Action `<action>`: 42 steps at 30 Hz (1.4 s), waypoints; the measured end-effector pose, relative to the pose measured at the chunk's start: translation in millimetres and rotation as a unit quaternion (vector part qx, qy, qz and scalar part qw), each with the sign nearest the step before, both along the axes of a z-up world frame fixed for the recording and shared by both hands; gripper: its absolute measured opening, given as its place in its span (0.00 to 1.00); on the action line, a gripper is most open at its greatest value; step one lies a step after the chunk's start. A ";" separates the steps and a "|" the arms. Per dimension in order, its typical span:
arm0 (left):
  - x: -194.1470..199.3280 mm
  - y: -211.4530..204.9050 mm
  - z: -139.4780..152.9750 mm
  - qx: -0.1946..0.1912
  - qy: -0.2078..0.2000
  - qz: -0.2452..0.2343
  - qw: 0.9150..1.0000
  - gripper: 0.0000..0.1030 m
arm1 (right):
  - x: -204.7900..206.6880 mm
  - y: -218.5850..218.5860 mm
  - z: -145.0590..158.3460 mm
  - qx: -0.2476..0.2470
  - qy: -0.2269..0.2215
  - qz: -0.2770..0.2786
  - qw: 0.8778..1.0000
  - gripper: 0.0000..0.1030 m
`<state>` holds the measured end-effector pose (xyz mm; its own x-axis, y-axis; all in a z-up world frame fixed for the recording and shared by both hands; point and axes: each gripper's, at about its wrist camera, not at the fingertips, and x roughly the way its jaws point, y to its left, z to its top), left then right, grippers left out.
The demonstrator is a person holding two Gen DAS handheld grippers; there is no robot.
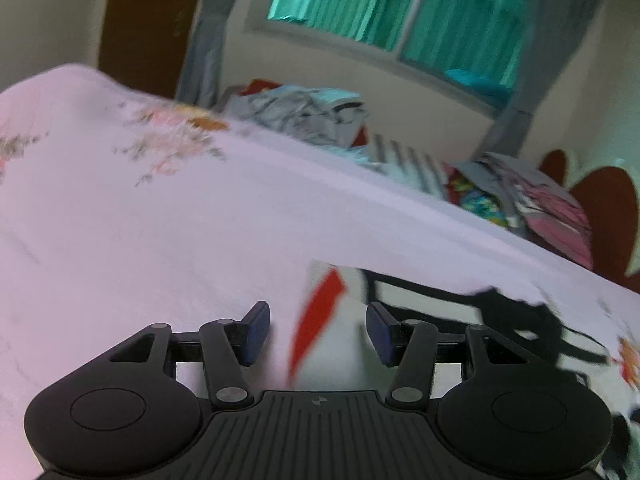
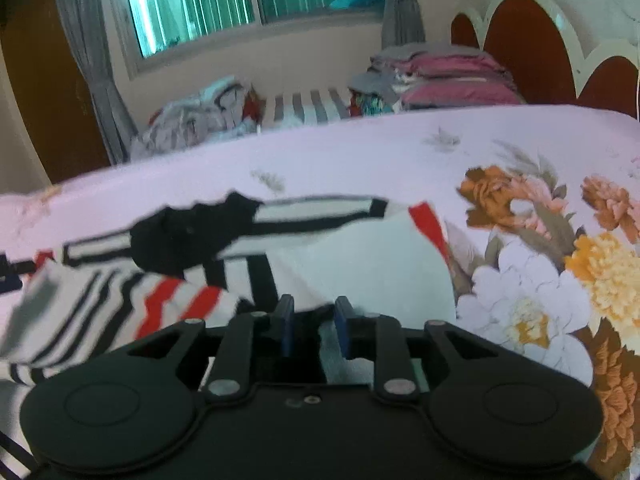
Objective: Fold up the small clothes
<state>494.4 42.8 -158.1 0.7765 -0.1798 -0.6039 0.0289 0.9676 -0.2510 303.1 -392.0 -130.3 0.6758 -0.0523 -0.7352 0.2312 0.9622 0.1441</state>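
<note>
Lies spread on the pale pink floral bedsheet [image 2: 400, 152]: a small white garment with red and black stripes [image 2: 360, 264], its near edge under both tools. Left claw [image 1: 318, 334] hovers spread over the cloth [image 1: 320, 320], blue pads clear of it. Right claw [image 2: 312, 326] stands narrowly parted above the white fabric; pinching or not, cannot tell. Piled behind the bed: loose folded clothes [image 2: 440, 76].
</note>
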 end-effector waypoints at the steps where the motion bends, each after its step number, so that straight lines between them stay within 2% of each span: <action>1: -8.6 -4.4 3.3 0.002 -0.002 -0.012 1.000 0.51 | 0.4 3.9 2.6 0.006 -0.002 0.007 1.000 0.23; 6: -51.5 -31.3 6.2 0.003 0.003 -0.072 0.997 0.51 | 6.4 33.4 1.1 0.024 0.004 0.052 0.998 0.24; 11: -76.6 -45.9 -16.0 0.022 0.027 -0.086 0.996 0.51 | 3.1 51.3 -8.5 0.013 0.024 0.072 0.997 0.23; 14: -80.3 -44.4 -26.5 0.042 0.016 -0.100 0.994 0.51 | -1.2 53.7 -24.5 -0.038 0.054 0.081 0.995 0.22; 15: -79.5 -44.7 -24.6 0.043 0.018 -0.101 0.994 0.51 | -4.2 50.0 -26.1 -0.043 0.047 0.080 0.995 0.21; 18: -76.9 -46.0 -15.1 0.037 0.031 -0.089 0.995 0.51 | -5.9 43.8 -20.2 -0.032 0.051 0.065 0.996 0.22; 22: -77.3 -46.9 -21.4 0.039 0.034 -0.088 0.995 0.51 | -9.3 48.5 -25.0 -0.054 0.052 0.084 0.994 0.24; 25: -74.7 -51.8 -17.6 0.048 0.043 -0.084 0.994 0.51 | -7.9 45.9 -18.1 -0.040 0.057 0.076 0.995 0.24; 28: -73.9 -55.9 -14.3 0.049 0.052 -0.078 0.994 0.51 | -11.1 47.1 -14.5 -0.037 0.055 0.083 0.994 0.30; 30: -75.9 -60.5 -12.8 0.058 0.052 -0.077 0.994 0.51 | -11.2 47.7 -14.4 -0.037 0.058 0.086 0.994 0.35; 36: -81.2 -74.4 -2.5 0.054 0.045 -0.088 0.994 0.52 | -4.2 56.0 -4.0 -0.038 0.042 0.101 0.993 0.35; 42: -79.6 -101.6 1.0 0.060 0.035 -0.107 0.992 0.52 | 11.9 67.8 -6.9 -0.044 0.043 0.116 0.991 0.36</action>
